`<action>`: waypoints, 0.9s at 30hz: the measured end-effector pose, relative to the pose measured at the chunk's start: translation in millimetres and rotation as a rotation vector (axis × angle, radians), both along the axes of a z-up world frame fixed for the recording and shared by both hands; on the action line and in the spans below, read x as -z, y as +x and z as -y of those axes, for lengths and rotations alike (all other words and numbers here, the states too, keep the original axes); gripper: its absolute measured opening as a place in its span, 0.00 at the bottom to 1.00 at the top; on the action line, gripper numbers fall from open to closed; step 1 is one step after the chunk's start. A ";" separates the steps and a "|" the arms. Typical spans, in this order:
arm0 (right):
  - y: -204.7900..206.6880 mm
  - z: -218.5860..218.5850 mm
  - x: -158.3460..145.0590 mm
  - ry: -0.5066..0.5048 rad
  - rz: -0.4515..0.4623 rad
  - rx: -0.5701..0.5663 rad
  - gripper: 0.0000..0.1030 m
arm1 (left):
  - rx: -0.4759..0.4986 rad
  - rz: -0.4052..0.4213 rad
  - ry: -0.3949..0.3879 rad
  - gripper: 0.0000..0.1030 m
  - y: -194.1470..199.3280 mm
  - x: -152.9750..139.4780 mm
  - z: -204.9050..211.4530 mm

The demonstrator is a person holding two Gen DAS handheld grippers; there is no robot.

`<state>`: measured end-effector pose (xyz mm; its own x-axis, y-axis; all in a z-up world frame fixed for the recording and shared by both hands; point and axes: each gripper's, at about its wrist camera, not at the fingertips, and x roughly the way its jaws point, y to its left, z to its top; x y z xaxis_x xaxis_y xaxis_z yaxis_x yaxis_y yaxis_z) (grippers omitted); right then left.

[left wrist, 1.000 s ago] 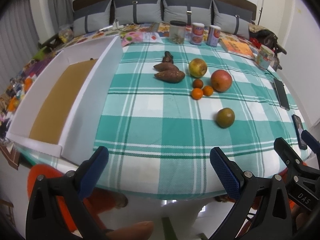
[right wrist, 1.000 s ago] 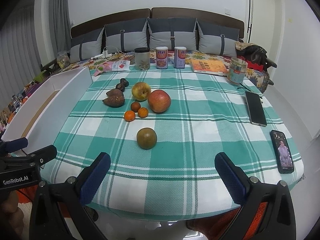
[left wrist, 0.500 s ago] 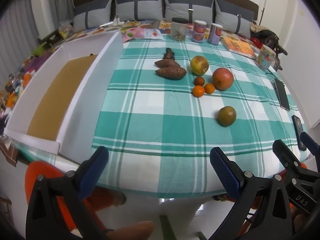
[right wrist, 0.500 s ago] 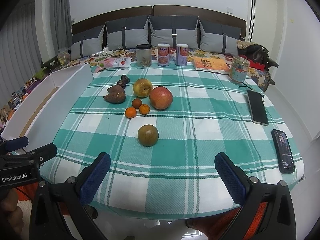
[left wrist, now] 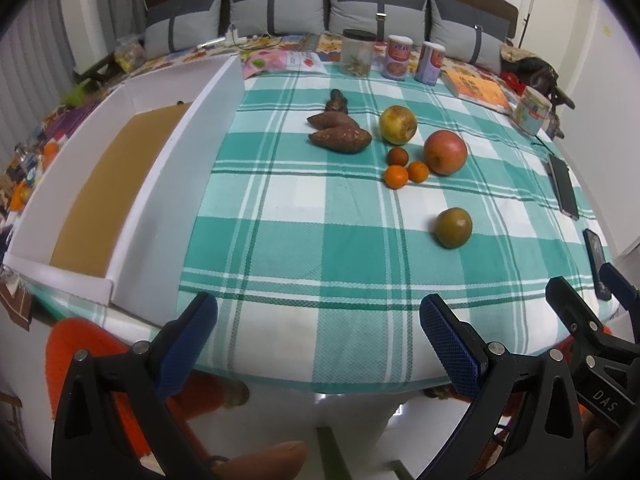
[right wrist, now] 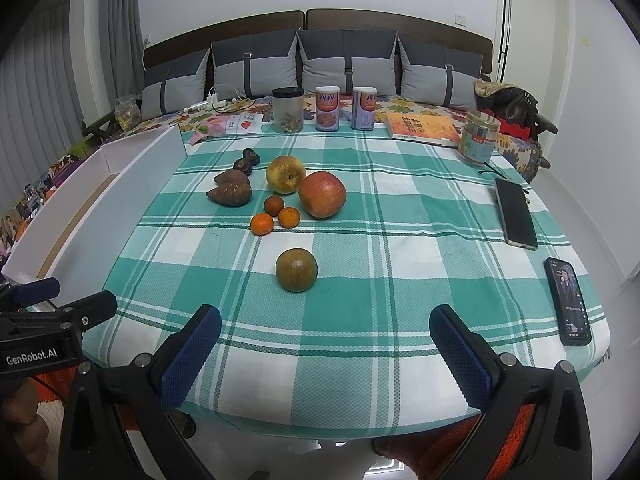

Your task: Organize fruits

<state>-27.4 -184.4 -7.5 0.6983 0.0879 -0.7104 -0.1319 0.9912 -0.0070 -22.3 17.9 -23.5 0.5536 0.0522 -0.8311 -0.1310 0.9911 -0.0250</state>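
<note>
On the green checked tablecloth lie a brown-green round fruit (right wrist: 296, 270) (left wrist: 453, 227), a red apple (right wrist: 322, 194) (left wrist: 445, 152), a yellow apple (right wrist: 285, 174) (left wrist: 397, 125), three small oranges (right wrist: 262, 224) (left wrist: 396, 176) and sweet potatoes (right wrist: 230, 193) (left wrist: 340, 139). My right gripper (right wrist: 325, 336) is open at the table's near edge, the brown-green fruit just ahead of it. My left gripper (left wrist: 318, 326) is open too, near the front edge, left of the fruit. A long white box (left wrist: 168, 172) with a brown floor lies along the table's left side.
Two phones (right wrist: 515, 211) (right wrist: 569, 306) lie at the right edge. Jars and tins (right wrist: 327, 109), a book (right wrist: 422, 128) and a snack packet stand at the back. A sofa with grey cushions is behind. A person's orange clothing shows below the table edge.
Both grippers have moved a little forward toward the table; the fruits appear nearer in the right wrist view. Nothing on the table has moved.
</note>
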 end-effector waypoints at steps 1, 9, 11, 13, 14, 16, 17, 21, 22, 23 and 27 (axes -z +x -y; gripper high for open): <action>-0.5 0.2 -0.4 -0.001 0.001 -0.001 1.00 | 0.000 -0.001 -0.001 0.99 0.2 0.2 0.3; 2.4 0.1 4.1 0.005 -0.013 0.000 1.00 | 0.002 -0.015 0.007 0.99 1.9 3.7 2.3; 3.0 0.8 5.2 0.006 -0.015 -0.001 1.00 | 0.003 -0.017 0.006 0.99 2.5 4.2 2.6; 3.5 1.3 6.0 0.007 -0.016 -0.002 1.00 | 0.002 -0.019 0.009 0.99 3.2 4.5 2.6; 3.8 1.4 6.5 0.008 -0.018 -0.002 1.00 | 0.002 -0.020 0.012 0.99 3.7 4.8 3.0; 4.3 1.7 7.4 0.011 -0.020 -0.002 1.00 | 0.004 -0.022 0.021 0.99 4.3 5.3 4.7; 4.7 1.9 8.1 0.013 -0.022 -0.001 1.00 | 0.006 -0.022 0.024 0.99 4.3 5.5 5.3; 5.5 3.5 9.4 0.019 -0.025 0.004 1.00 | 0.012 -0.024 0.036 0.99 4.8 6.2 8.4; 5.4 4.2 9.4 0.021 -0.025 0.004 1.00 | 0.014 -0.024 0.038 0.99 4.9 6.3 8.9; 5.5 4.5 9.7 0.022 -0.026 0.005 1.00 | 0.014 -0.025 0.039 0.99 5.1 6.4 9.1; 5.9 5.2 9.9 0.023 -0.026 0.006 1.00 | 0.013 -0.024 0.038 0.99 5.0 6.5 9.8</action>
<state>-21.5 -189.6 -17.4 0.6799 0.1006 -0.7263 -0.1261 0.9918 0.0193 -17.4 8.1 -30.0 0.5343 0.0771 -0.8418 -0.1181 0.9929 0.0159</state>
